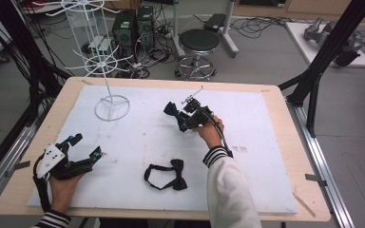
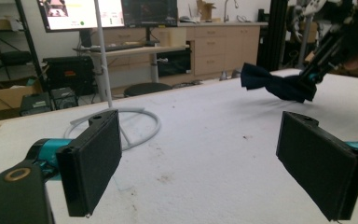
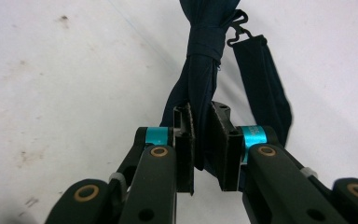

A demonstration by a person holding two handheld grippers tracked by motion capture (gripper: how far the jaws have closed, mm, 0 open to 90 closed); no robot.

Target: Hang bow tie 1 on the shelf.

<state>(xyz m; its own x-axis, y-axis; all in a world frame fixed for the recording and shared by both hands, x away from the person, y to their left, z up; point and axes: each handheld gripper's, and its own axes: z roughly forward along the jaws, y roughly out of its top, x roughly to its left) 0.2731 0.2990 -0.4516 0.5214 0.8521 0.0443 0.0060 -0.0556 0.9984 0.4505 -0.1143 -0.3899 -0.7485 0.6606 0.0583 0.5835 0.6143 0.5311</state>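
My right gripper (image 1: pixel 180 118) is lifted above the middle of the white mat and is shut on a dark navy bow tie (image 1: pixel 171 109). In the right gripper view the jaws (image 3: pixel 203 114) pinch one wing of the bow tie (image 3: pixel 205 51), and its strap with a hook hangs to the right. A second black bow tie (image 1: pixel 166 175) lies flat on the mat near the front edge, its strap in a loop. My left gripper (image 1: pixel 86 145) rests at the mat's left side, open with nothing between its pads (image 2: pixel 93 158). The left gripper view shows the held bow tie (image 2: pixel 270 84) in the air.
A white wire rack (image 1: pixel 105 61) stands on a ring base (image 1: pixel 112 108) at the mat's back left; the ring (image 2: pixel 140 126) lies ahead of my left gripper. The white mat (image 1: pixel 266 156) covers a wooden table (image 1: pixel 290 118). A stool (image 1: pixel 198 42) stands behind the table.
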